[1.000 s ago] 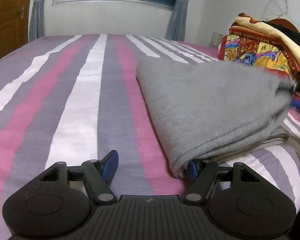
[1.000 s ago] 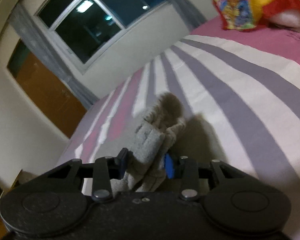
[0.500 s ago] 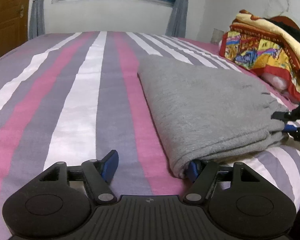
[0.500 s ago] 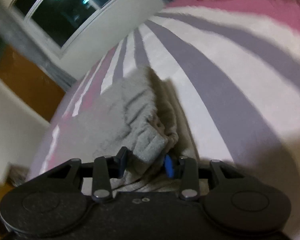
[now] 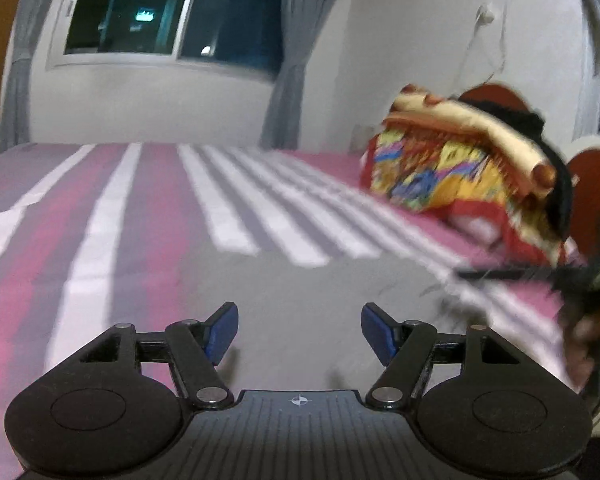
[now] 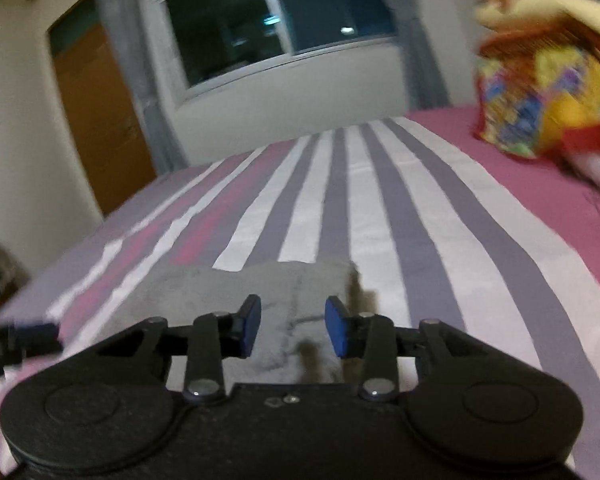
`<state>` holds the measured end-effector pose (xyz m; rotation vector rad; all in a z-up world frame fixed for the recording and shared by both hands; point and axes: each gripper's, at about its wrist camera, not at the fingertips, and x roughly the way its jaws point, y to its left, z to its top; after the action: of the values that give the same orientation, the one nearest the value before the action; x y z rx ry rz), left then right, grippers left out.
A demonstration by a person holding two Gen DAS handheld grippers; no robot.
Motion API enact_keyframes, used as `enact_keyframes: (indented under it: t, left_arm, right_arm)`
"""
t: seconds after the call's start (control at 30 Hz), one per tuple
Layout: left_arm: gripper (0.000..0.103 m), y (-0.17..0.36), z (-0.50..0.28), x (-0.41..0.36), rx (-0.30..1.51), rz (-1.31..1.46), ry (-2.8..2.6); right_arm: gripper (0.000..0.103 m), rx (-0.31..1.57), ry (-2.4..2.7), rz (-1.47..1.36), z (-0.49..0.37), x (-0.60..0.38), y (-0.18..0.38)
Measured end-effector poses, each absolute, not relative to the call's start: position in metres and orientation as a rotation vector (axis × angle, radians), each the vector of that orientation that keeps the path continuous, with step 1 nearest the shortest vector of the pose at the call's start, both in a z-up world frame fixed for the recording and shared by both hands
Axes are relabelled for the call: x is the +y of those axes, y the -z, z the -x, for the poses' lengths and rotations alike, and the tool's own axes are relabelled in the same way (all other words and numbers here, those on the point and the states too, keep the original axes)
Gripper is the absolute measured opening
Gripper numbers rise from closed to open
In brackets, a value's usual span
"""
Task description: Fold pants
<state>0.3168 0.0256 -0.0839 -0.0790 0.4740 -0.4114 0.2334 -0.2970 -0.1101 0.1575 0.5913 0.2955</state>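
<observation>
Now both the left gripper [image 5: 298, 330] and right gripper [image 6: 293, 326] hang spread, empty, above the pants [image 5: 320, 284]. Folded pants lie flat on the bed [image 6: 380, 200], apparently released to rest.

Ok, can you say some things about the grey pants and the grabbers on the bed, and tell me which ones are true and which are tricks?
1. The left gripper is open. True.
2. The right gripper is squeezing the grey pants. False: its jaws stand apart, holding nothing.
3. The pants lie on a striped bedsheet. True.
4. The pants are bright yellow. False: they are grey; the colourful blanket has yellow.
5. The window shows sunny daylight. False: it looks dark.
</observation>
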Motion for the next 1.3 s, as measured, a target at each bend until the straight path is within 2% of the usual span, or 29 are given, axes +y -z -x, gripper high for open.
enact_keyframes:
  t: [0.07,0.13,0.27,0.3,0.43,0.53,0.6,0.7,0.77,0.8,0.83,0.9,0.97,1.0,1.13,1.3]
  left_arm:
    - [0.069,0.097,-0.335,0.011,0.567,0.069,0.412]
    - [0.069,0.130,-0.362,0.002,0.752,0.050,0.413]
    - [0.069,0.122,-0.367,0.012,0.704,0.149,0.421]
    - [0.069,0.115,-0.369,0.015,0.672,0.176,0.425]
    - [0.069,0.098,-0.409,0.008,0.620,0.152,0.429]
    - [0.069,0.111,-0.451,0.002,0.680,0.156,0.422]
    - [0.069,0.140,-0.477,-0.001,0.832,0.152,0.406]
    - [0.069,0.141,-0.479,0.000,0.817,0.160,0.416]
    - [0.069,0.124,-0.462,0.005,0.715,0.174,0.414]
    - [0.069,0.120,-0.458,0.006,0.689,0.172,0.413]
    - [0.069,0.123,-0.458,0.006,0.700,0.151,0.386]
    - [0.069,0.142,-0.466,0.002,0.788,0.099,0.372]
    - [0.069,0.149,-0.463,-0.001,0.774,0.060,0.374]
    - [0.069,0.145,-0.462,-0.002,0.779,0.049,0.365]
    - [0.069,0.122,-0.436,-0.012,0.697,-0.021,0.360]
    - [0.069,0.115,-0.442,0.007,0.667,0.022,0.308]
  right_arm:
    - [0.034,0.698,-0.271,-0.079,-0.248,-0.290,0.133]
    - [0.036,0.719,-0.266,-0.040,-0.249,-0.291,0.152]
    - [0.037,0.697,-0.292,-0.074,-0.248,-0.300,0.138]
    - [0.040,0.665,-0.302,-0.081,-0.248,-0.301,0.130]
    - [0.040,0.612,-0.323,-0.078,-0.274,-0.296,0.111]
    - [0.038,0.658,-0.334,-0.042,-0.304,-0.282,0.119]
    - [0.038,0.751,-0.293,0.012,-0.322,-0.277,0.143]
    - [0.040,0.762,-0.305,0.005,-0.327,-0.279,0.147]
    - [0.041,0.727,-0.313,0.001,-0.321,-0.280,0.132]
    - [0.044,0.695,-0.320,-0.012,-0.318,-0.283,0.126]
    - [0.053,0.665,-0.322,-0.030,-0.313,-0.284,0.122]
    - [0.062,0.682,-0.308,-0.031,-0.316,-0.281,0.128]
    - [0.064,0.797,-0.274,0.009,-0.325,-0.277,0.154]
    - [0.065,0.794,-0.272,-0.038,-0.324,-0.283,0.156]
    - [0.060,0.759,-0.273,-0.073,-0.304,-0.291,0.132]
    - [0.060,0.672,-0.295,-0.039,-0.298,-0.281,0.112]
